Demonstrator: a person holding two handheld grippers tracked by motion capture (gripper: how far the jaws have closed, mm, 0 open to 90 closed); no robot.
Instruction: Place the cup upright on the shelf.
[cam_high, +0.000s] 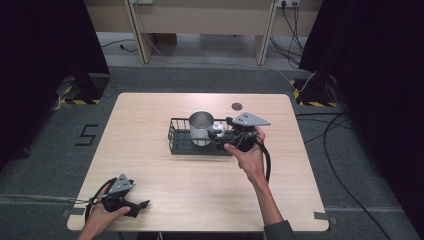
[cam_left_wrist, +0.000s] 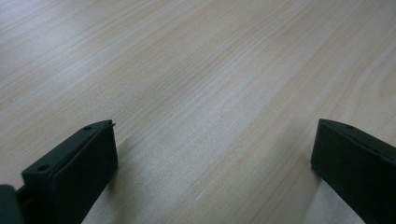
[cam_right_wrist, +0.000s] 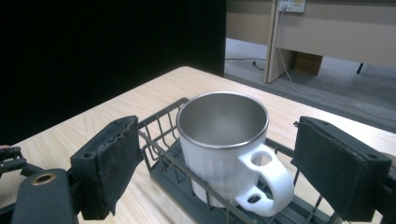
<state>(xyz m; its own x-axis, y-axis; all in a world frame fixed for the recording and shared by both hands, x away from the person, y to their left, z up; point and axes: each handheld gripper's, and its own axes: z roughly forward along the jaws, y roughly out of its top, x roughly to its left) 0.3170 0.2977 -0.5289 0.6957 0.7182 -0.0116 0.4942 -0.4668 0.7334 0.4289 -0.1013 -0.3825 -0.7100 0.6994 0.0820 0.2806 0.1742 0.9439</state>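
A white mug (cam_high: 201, 128) with a steel inside stands upright in a black wire basket (cam_high: 174, 136) at the middle of the table. Seen from the right gripper view, the mug (cam_right_wrist: 219, 149) turns its white handle (cam_right_wrist: 266, 182) toward the camera and slightly right. My right gripper (cam_high: 223, 136) is at the basket's right end, just behind the handle. It is open (cam_right_wrist: 217, 140), one jaw on each side of the mug and neither touching it. My left gripper (cam_high: 141, 205) lies near the table's front left corner, open (cam_left_wrist: 215, 123) over bare wood.
A small dark round disc (cam_high: 237, 105) lies on the table behind the basket. The wooden table (cam_high: 150, 170) has bare wood on all sides of the basket. Black curtains stand left and right, and cables (cam_high: 345, 145) run across the floor on the right.
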